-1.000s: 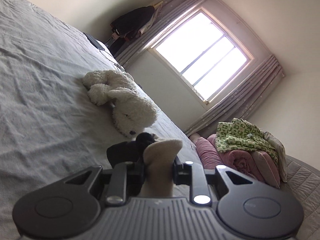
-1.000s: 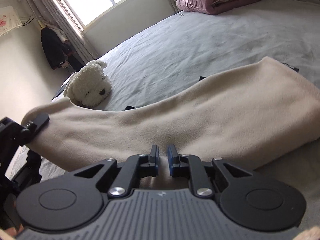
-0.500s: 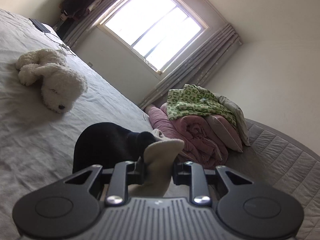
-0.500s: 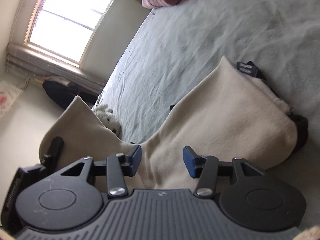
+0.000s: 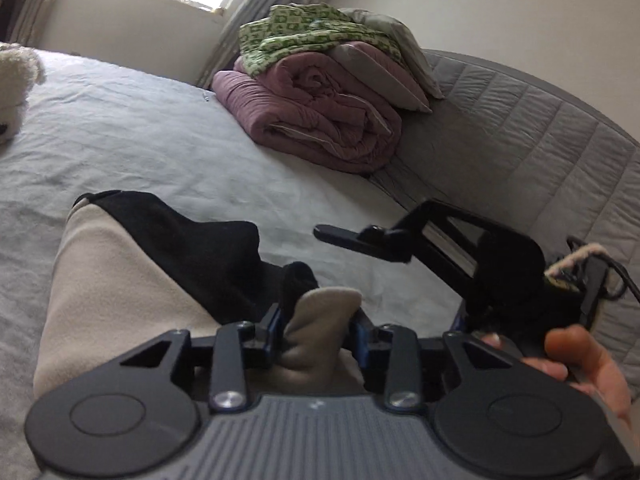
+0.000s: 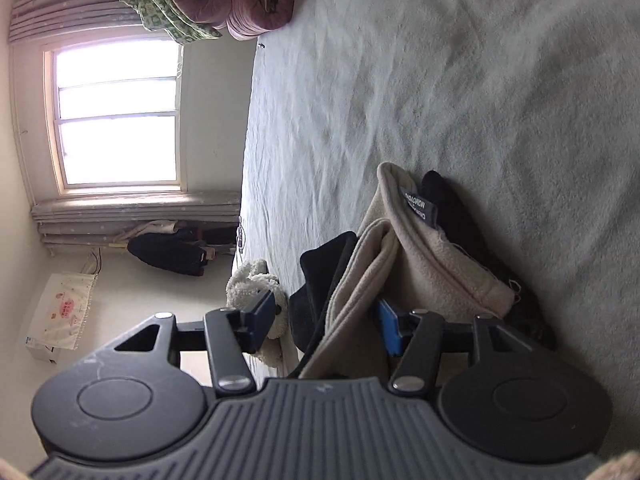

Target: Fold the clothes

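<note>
Room: a bedroom, with a wide bed (image 5: pixel 168 136) under a grey sheet, a bright window (image 6: pixel 118 116) behind it, and a rolled mauve quilt (image 5: pixel 316 120) topped by a green patterned cloth (image 5: pixel 308 32) at the bed's head end.
Garment: a beige fleece garment (image 5: pixel 116 280) with black lining lies doubled up on the bed, near its edge.
Change: a second ago the fleece was stretched long between the two grippers; now it is bunched in layers, and the right gripper (image 6: pixel 326 322) has let go of it.
Left gripper (image 5: pixel 316 330): fingers pinched tight on a fold of the beige fleece, just above the bed.
Right gripper fingers: spread wide, blue pads (image 6: pixel 390 330) showing, fleece layers standing loosely between them, nothing clamped.
Hand (image 5: pixel 584 364): wrapped round the right gripper's handle, beside the bed's quilted headboard (image 5: pixel 540 128).
Plush dog (image 6: pixel 256 284): white, on the bed towards the window side, well apart from the garment.
</note>
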A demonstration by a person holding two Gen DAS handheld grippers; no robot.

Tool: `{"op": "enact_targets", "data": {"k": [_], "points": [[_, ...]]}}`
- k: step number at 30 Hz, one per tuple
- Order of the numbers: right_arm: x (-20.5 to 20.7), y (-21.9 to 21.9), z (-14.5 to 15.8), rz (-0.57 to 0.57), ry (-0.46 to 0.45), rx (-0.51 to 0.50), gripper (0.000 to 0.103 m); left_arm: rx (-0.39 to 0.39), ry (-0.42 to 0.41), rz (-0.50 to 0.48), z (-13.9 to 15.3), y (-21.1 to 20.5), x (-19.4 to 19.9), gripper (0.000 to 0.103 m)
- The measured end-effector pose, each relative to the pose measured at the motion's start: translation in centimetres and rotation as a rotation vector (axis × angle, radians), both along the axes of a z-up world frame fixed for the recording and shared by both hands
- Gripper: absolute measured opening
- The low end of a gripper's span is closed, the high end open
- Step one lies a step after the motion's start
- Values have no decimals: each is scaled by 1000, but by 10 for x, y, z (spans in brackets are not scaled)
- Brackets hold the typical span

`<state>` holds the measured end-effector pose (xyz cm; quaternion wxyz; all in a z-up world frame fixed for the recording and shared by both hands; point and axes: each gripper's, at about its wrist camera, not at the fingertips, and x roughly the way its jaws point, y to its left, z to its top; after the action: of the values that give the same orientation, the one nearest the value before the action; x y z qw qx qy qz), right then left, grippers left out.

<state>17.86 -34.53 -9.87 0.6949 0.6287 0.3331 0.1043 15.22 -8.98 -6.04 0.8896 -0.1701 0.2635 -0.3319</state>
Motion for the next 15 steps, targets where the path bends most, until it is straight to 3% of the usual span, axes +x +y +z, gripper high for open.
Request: {"op": "enact_targets", "data": {"k": [3, 5, 8, 9, 10, 11, 12, 15], "points": [[1, 6, 6, 29, 5, -54, 58, -5, -47, -112, 8, 9, -12, 61], [3, 11, 11, 53, 8, -102, 58, -14, -76, -179, 14, 15, -20, 62], [9, 21, 23, 108, 6, -226, 58, -46, -100, -189, 23, 35, -26, 61], [11, 27, 28, 122, 6, -283, 55, -52, -100, -176, 24, 42, -25, 61], [14, 33, 32, 137, 6, -340, 44, -55, -91, -144, 23, 48, -21, 61], [16, 39, 37, 151, 7, -397, 32, -57, -81, -113, 21, 54, -16, 59], [18, 45, 42, 165, 5, -453, 28, -59, -72, -82, 20, 61, -12, 57], [20, 60, 62, 201, -65, -593, 22, -65, -44, 12, 15, 80, 2, 36]]}}
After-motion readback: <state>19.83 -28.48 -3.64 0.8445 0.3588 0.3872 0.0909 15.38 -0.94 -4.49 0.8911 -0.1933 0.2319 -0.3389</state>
